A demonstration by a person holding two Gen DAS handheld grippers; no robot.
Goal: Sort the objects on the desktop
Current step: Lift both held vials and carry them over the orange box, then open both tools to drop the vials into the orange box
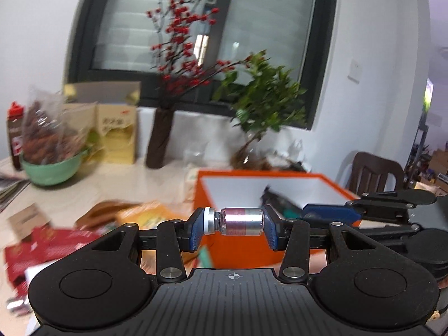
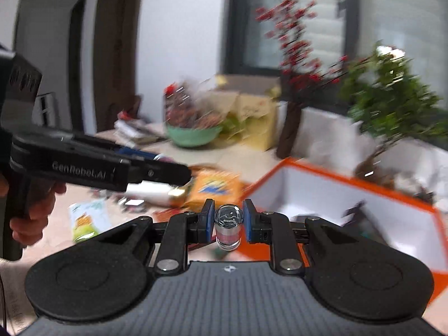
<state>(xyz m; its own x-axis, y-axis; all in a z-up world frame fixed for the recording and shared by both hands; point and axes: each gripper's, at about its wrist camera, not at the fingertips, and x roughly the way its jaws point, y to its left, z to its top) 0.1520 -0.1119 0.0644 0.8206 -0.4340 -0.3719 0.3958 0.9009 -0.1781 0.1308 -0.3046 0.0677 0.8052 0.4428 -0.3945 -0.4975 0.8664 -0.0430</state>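
My left gripper (image 1: 234, 225) is shut on a small glass vial (image 1: 240, 221) with a pink label and a silver cap, held lying sideways, end to end between the blue pads. It hangs in front of the orange box (image 1: 333, 180) with white inner walls. In the right wrist view my right gripper (image 2: 229, 219) is shut on a second small glass vial (image 2: 228, 225), held upright with its clear bottom toward the camera, just left of the orange box (image 2: 308, 168). The left gripper (image 2: 156, 156) also shows at the left, in a person's hand (image 2: 30, 215).
A dark item (image 1: 280, 200) lies inside the box. Loose packets litter the table: an orange packet (image 2: 215, 189), red packets (image 1: 42, 246), a white and gold tube (image 2: 159, 191). At the back stand a green bowl (image 1: 50, 168), a yellow carton (image 1: 117, 134), a berry-branch vase (image 1: 159, 137) and a potted plant (image 1: 263, 103).
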